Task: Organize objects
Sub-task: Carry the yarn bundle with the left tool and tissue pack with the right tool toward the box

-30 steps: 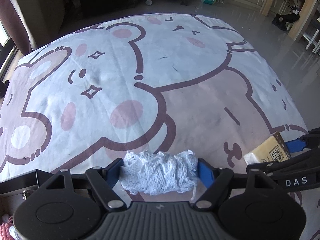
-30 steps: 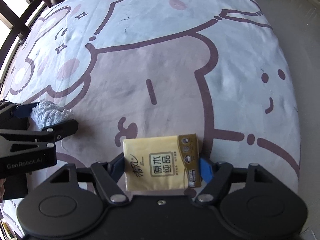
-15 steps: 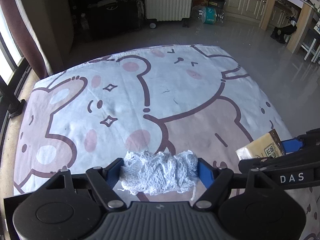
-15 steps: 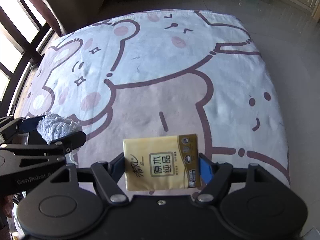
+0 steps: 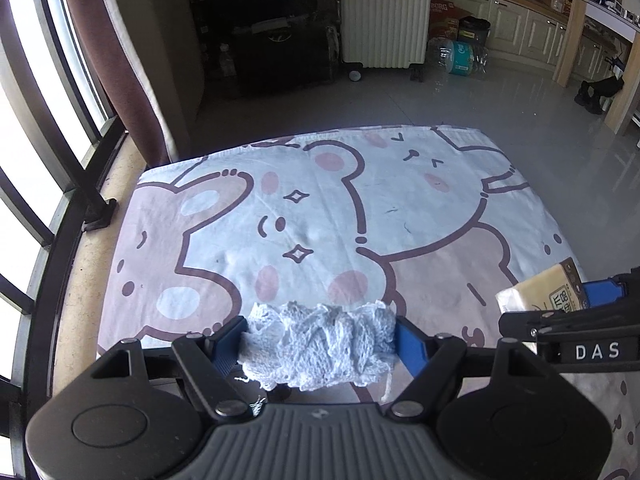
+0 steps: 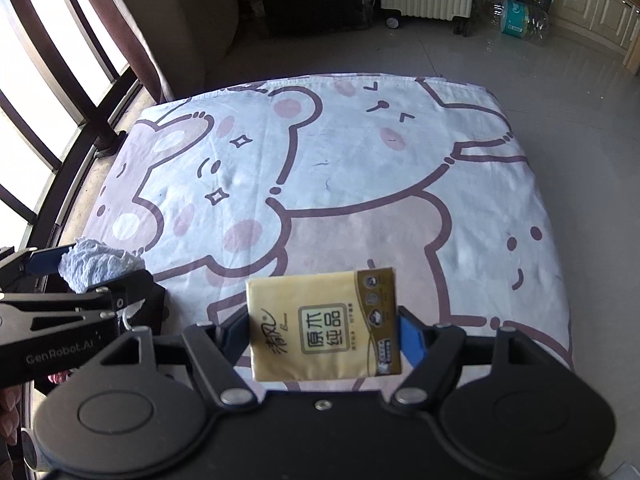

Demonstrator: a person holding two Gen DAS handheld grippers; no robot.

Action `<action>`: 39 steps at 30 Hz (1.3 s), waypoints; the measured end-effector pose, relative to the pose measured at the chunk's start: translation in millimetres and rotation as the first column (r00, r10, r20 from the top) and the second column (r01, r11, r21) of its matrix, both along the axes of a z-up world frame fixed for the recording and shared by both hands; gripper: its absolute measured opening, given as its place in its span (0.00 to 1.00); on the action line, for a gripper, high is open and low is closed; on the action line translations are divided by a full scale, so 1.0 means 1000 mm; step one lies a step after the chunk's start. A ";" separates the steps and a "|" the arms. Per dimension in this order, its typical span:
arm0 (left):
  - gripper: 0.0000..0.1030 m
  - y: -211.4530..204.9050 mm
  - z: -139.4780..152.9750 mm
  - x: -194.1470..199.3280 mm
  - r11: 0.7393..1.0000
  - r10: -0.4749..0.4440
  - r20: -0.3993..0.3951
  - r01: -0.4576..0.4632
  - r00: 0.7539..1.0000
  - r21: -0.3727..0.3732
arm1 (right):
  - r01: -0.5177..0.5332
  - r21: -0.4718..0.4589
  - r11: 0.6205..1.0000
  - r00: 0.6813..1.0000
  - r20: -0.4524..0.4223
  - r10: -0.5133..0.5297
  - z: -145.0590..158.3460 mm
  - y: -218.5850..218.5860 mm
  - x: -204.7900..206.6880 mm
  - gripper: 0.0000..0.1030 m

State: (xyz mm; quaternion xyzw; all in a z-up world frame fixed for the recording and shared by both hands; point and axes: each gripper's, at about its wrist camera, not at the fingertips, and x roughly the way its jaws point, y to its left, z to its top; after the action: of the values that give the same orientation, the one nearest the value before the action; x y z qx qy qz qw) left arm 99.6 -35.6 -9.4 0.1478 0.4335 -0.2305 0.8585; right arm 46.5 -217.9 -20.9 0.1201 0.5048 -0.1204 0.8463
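**While both hands hover loaded, nowhere to set things down shows yet**

Though the cartoon-bear blanket (image 6: 360, 184) spreads across most of the floor below, nothing lies on it; both items are up in the air. The right gripper (image 6: 324, 328) has its jaws partway apart and pressed on either edge of a yellow tissue pack (image 6: 324, 326), held clear above the blanket's near part. Just to its left, the left gripper (image 5: 318, 348) is spread about as wide, squeezing a crumpled pale-blue knitted cloth (image 5: 318, 350).

I'd call this the carrying step, mid-transfer. No bin or shelf is in view, so the next move calls for finding a destination, then lowering each item before letting go.
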 end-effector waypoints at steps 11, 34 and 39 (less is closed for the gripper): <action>0.76 0.035 0.018 0.003 0.998 0.060 0.017 -0.060 0.998 -0.017 | -0.023 -0.028 0.999 0.999 0.030 0.024 0.021 0.031 0.007 0.72; 0.76 0.083 0.004 0.025 0.990 0.138 -0.055 -0.137 0.989 0.034 | -0.061 -0.017 0.998 0.998 0.011 0.061 0.016 0.069 0.026 0.73; 0.76 0.101 -0.003 0.032 0.985 0.171 -0.093 -0.167 0.981 0.050 | -0.087 -0.010 0.996 0.996 -0.012 0.087 0.011 0.084 0.034 0.72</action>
State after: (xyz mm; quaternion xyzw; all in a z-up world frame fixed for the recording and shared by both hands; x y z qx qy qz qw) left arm 132.0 65.6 -12.7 0.1169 0.4904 -0.1547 0.8497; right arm 80.9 -134.4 -10.1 0.0927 0.5137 -0.0870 0.8485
